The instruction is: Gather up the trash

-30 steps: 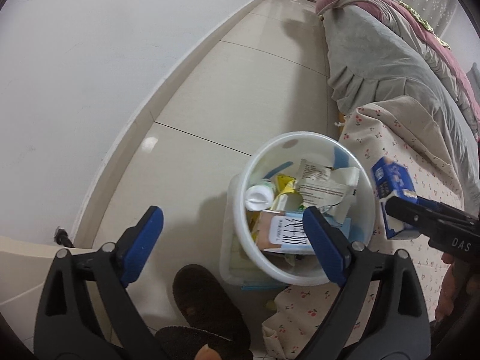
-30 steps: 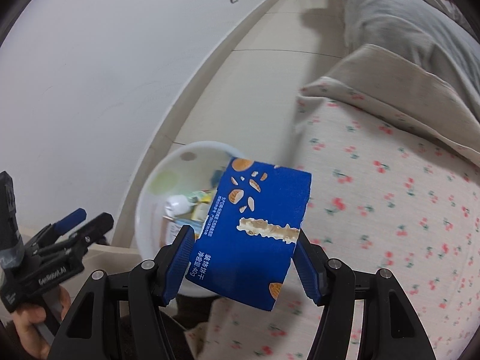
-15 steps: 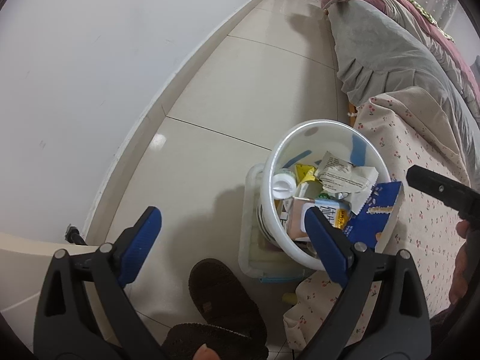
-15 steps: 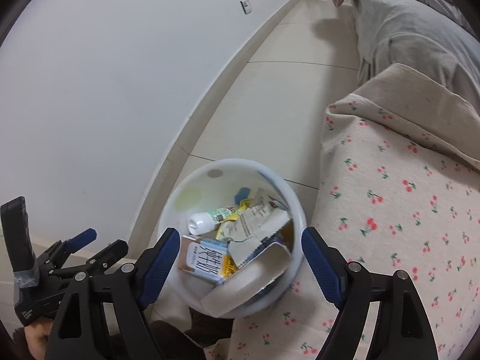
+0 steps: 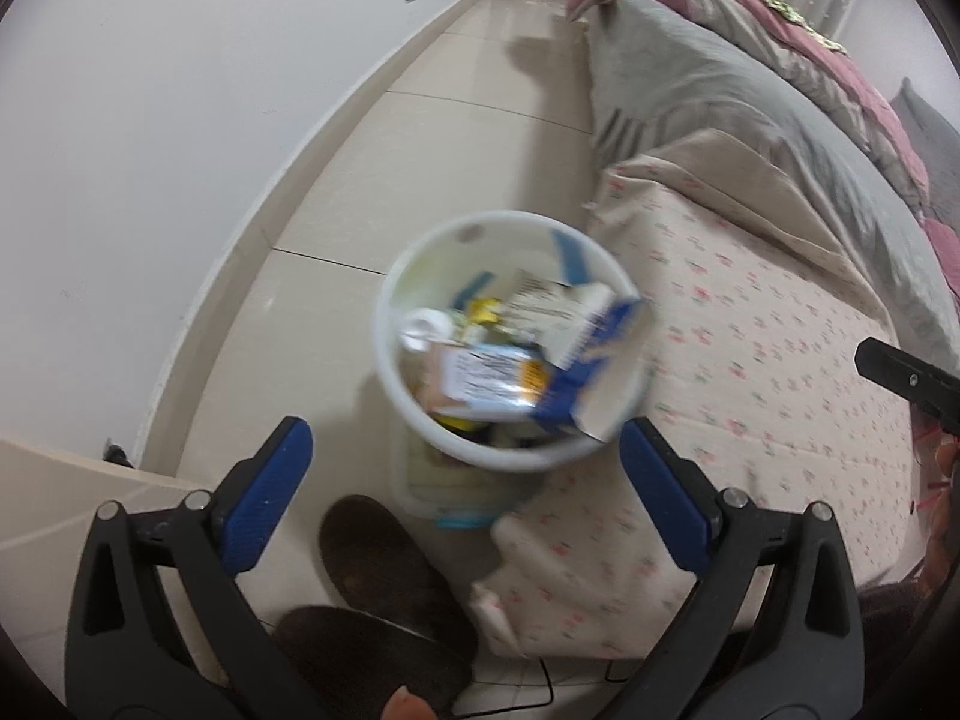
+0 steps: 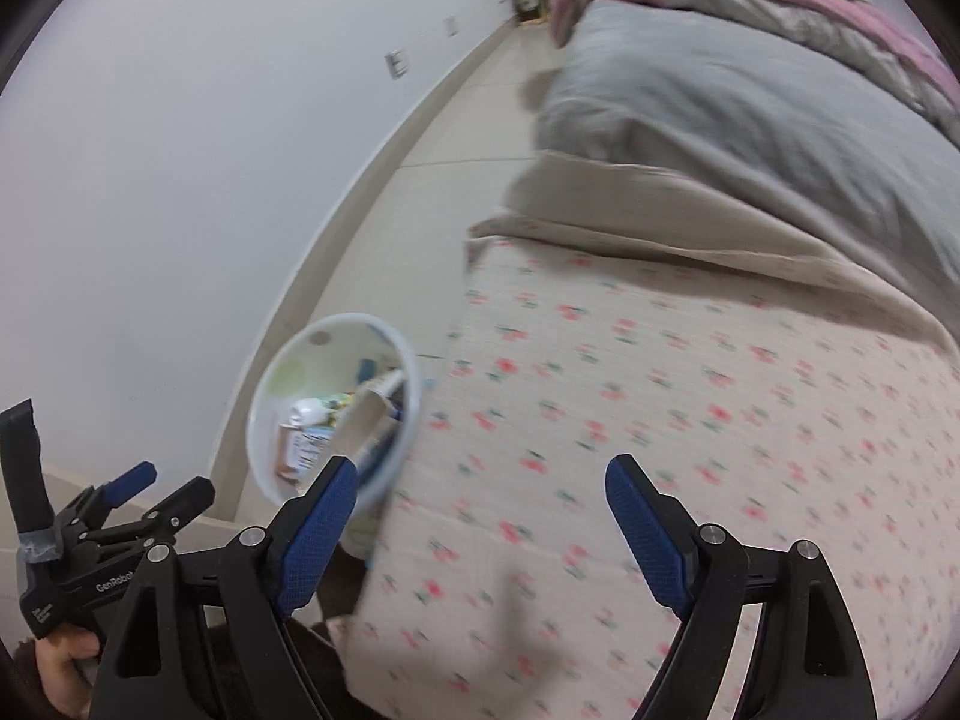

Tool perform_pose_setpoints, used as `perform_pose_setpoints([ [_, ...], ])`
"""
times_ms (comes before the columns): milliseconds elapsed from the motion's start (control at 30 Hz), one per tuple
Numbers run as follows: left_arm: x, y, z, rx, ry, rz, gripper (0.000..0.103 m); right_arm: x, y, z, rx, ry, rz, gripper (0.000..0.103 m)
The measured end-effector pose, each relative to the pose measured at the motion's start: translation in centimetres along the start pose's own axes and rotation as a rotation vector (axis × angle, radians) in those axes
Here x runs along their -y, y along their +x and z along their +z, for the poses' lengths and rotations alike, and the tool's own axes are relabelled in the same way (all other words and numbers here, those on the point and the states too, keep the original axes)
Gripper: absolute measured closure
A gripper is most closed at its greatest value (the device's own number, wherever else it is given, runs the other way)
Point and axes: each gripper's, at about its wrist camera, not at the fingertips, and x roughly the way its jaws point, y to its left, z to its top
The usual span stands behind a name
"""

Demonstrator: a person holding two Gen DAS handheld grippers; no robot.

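Note:
A white bin (image 5: pixel 384 324) stands on the floor against the bed, full of wrappers, cartons and a small bottle. A blue snack box (image 5: pixel 600 378) leans inside it at the right rim. My left gripper (image 5: pixel 462 450) hovers above the bin's near edge; its jaws are opening and hold nothing. My right gripper (image 6: pixel 480 474) hangs over the cherry-print sheet (image 6: pixel 660 420), jaws opening with nothing between them. The bin (image 6: pixel 264 396) sits to its left, and the left gripper (image 6: pixel 174 480) shows at the lower left. One right-gripper finger (image 5: pixel 900 372) pokes in at the left wrist view's right edge.
Two dark slippers (image 5: pixel 384 558) lie on the tile floor below the bin, beside a clear plastic container (image 5: pixel 420 480). A grey blanket (image 5: pixel 720 108) and pink bedding cover the far bed. A white wall runs along the left; a beige ledge (image 5: pixel 48 480) sits near the left finger.
The right gripper let go of the blue box, which now lies in the bin, then swung right over the bed. The left gripper drew back and up from the bin.

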Motion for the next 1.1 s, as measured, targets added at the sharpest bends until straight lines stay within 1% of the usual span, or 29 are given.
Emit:
perform_pose_setpoints([
  [67,1.0,-0.7,-0.8,0.012,0.007,-0.010,0.001,1.3,-1.4,-1.2,0.018,0.018,-0.023,0.014],
  [200,3.1,-2.0,-2.5,0.040,0.020,-0.003,0.001,3.5,-4.0,-4.2,0.054,0.047,-0.085,0.012],
  [300,4.5,-2.7,-3.5,0.050,0.036,0.009,0.001,4.6,-5.6,-6.4,0.095,0.062,-0.113,0.007],
  [333,5.0,-3.0,-3.8,0.061,0.042,0.015,0.001,4.9,-6.0,-7.1,0.113,0.068,-0.117,0.007],
  [400,5.9,-3.7,-4.7,0.093,0.059,0.028,0.001,5.2,-6.2,-8.6,0.141,0.076,-0.130,0.007],
  [467,6.6,-4.1,-5.5,0.113,0.075,0.044,0.001,5.5,-6.1,-9.9,0.155,0.085,-0.161,0.007],
  [533,7.2,-4.3,-6.4,0.127,0.095,0.056,0.001,5.5,-6.5,-10.9,0.172,0.078,-0.171,0.007],
  [633,8.1,-4.2,-7.3,0.131,0.109,0.051,0.001,5.4,-6.8,-11.6,0.202,0.071,-0.186,0.007],
  [800,8.9,-4.2,-7.6,0.147,0.121,0.052,0.001,5.5,-7.4,-12.0,0.255,0.077,-0.218,0.007],
  [1100,9.1,-4.5,-7.7,0.172,0.091,0.050,0.001,5.5,-6.7,-12.0,0.235,0.083,-0.216,0.007],
])
